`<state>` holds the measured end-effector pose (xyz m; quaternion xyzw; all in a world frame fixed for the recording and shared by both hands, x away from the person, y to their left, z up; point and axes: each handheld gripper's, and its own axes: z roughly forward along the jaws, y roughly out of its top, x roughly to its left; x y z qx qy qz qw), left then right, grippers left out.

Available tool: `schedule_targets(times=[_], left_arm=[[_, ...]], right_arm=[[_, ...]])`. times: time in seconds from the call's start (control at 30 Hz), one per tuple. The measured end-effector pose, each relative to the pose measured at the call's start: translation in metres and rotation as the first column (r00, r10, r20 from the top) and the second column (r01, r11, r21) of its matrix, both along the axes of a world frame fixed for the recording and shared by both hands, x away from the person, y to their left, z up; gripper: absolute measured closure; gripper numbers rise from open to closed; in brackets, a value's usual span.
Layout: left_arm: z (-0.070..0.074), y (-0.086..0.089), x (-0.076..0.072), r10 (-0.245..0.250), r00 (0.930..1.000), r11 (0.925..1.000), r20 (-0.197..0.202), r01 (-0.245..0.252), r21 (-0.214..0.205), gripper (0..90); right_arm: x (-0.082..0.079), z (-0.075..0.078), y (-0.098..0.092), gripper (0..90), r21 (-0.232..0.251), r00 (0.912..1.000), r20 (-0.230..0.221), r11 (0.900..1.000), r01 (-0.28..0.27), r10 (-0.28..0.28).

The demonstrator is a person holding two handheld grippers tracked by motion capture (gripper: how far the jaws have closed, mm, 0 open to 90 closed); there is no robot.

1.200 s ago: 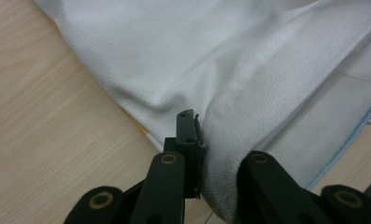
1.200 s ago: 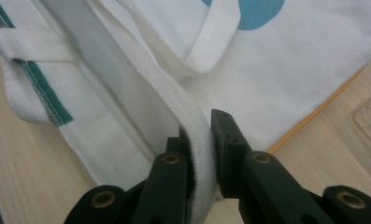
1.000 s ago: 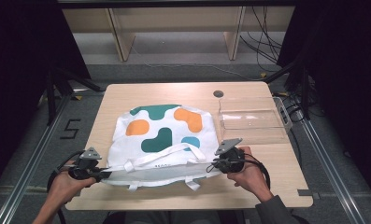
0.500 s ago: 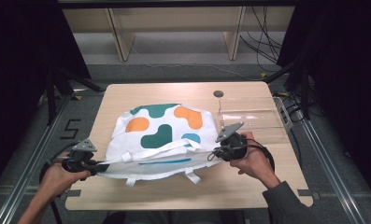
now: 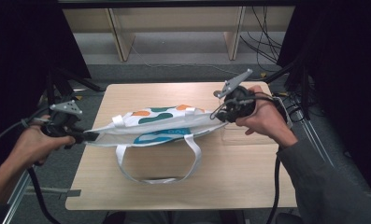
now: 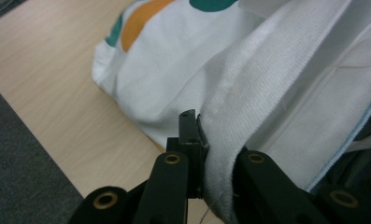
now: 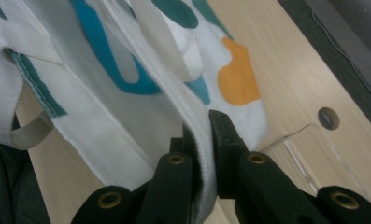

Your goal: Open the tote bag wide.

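Note:
A white tote bag (image 5: 160, 125) with green, orange and blue blobs hangs stretched above the wooden table (image 5: 230, 177). My left gripper (image 5: 87, 136) is shut on the bag's left top corner, its rim pinched between the jaws (image 6: 199, 154). At the right, my raised gripper (image 5: 216, 114) is shut on the opposite corner of the rim (image 7: 199, 140). One white handle (image 5: 160, 163) droops in a loop onto the table, and the bag's bottom (image 6: 127, 60) rests on the table top.
A clear acrylic stand (image 5: 248, 135) lies on the table under my right hand, seen as a transparent plate (image 7: 314, 149) beside a round hole (image 7: 328, 117). Shelving and cables stand beyond the far edge. Dark floor borders the table on the left.
Both grippers have lifted the bag's top edge up and pulled it apart sideways. The right one rose higher and farther back. A handle dropped into a loop on the table.

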<state>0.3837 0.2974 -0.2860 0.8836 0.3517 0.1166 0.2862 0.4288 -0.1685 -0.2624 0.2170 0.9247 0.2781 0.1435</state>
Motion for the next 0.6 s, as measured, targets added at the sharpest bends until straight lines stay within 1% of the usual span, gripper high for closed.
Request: schedule_targets(times=[0.03,0.07,0.1,0.13,0.17,0.2,0.27,0.3,0.33,0.37,0.4,0.43,0.47,0.53,0.57,0.6], left_arm=[[0.007,0.000,0.003,0.000,1.0000,1.0000,0.004,0.000,0.001,85.1],[0.014,0.000,0.004,0.002,1.0000,1.0000,0.009,-0.003,0.004,85.3],[0.020,0.000,0.006,-0.001,0.9999,1.0000,0.012,0.001,0.010,85.3],[0.027,0.000,0.008,-0.004,0.9999,0.9998,0.011,0.004,0.017,85.4],[0.032,0.000,0.009,0.003,0.9999,0.9999,0.017,-0.003,0.011,85.4],[0.038,0.000,0.011,0.006,0.9999,0.9999,0.011,-0.006,0.015,85.5],[0.048,0.000,0.013,0.010,0.9998,0.9996,0.015,-0.011,0.025,85.7],[0.052,0.000,0.014,0.015,0.9998,0.9995,0.014,-0.016,0.027,85.8],[0.056,0.001,0.014,0.017,0.9996,0.9993,0.022,-0.018,0.034,85.8],[0.061,0.001,0.015,0.022,0.9996,0.9992,0.015,-0.023,0.032,85.9],[0.064,0.002,0.015,0.022,0.9996,0.9993,0.018,-0.022,0.031,86.0],[0.068,0.002,0.016,0.027,0.9994,0.9992,0.022,-0.028,0.030,86.0],[0.072,0.003,0.018,0.005,0.9994,0.9990,0.035,-0.007,0.045,86.0],[0.077,0.003,0.018,0.020,0.9990,0.9983,0.040,-0.022,0.054,86.1],[0.080,0.003,0.018,0.011,0.9992,0.9983,0.038,-0.013,0.057,86.1],[0.083,0.004,0.018,0.013,0.9990,0.9984,0.043,-0.016,0.054,86.1]], right_arm=[[0.002,0.007,0.000,86.6,0.001,0.9999,-0.013,0.9999,0.010,-0.010],[0.005,0.012,0.001,86.7,0.014,1.0000,-0.004,0.9999,0.003,-0.003],[0.007,0.019,0.001,86.8,0.007,0.9999,-0.013,1.0000,0.004,-0.004],[0.007,0.026,0.002,87.0,-0.004,0.9994,-0.028,0.9998,0.021,-0.021],[0.010,0.031,0.002,87.1,-0.013,0.9999,-0.011,0.9999,0.004,-0.004],[0.012,0.036,0.003,87.2,-0.017,1.0000,-0.007,0.9998,0.004,-0.004],[0.014,0.046,0.004,87.3,-0.021,1.0000,-0.004,0.9998,0.004,-0.004],[0.017,0.050,0.005,87.4,-0.023,0.9997,0.014,0.9996,-0.018,0.018],[0.017,0.055,0.006,87.4,-0.019,1.0000,-0.001,0.9998,0.002,-0.002],[0.017,0.059,0.007,87.5,-0.022,1.0000,0.002,0.9998,0.003,-0.003],[0.020,0.063,0.007,87.6,-0.028,0.9998,0.014,0.9995,-0.016,0.016],[0.019,0.067,0.008,87.7,-0.025,1.0000,0.003,0.9997,-0.003,0.003],[0.020,0.070,0.009,87.7,-0.028,1.0000,0.005,0.9996,-0.005,0.005],[0.020,0.076,0.010,87.8,-0.031,1.0000,-0.001,0.9995,-0.002,0.002],[0.020,0.079,0.011,87.8,-0.033,0.9999,0.005,0.9994,-0.012,0.012],[0.020,0.081,0.011,87.9,-0.034,0.9998,0.008,0.9993,-0.016,0.016]])
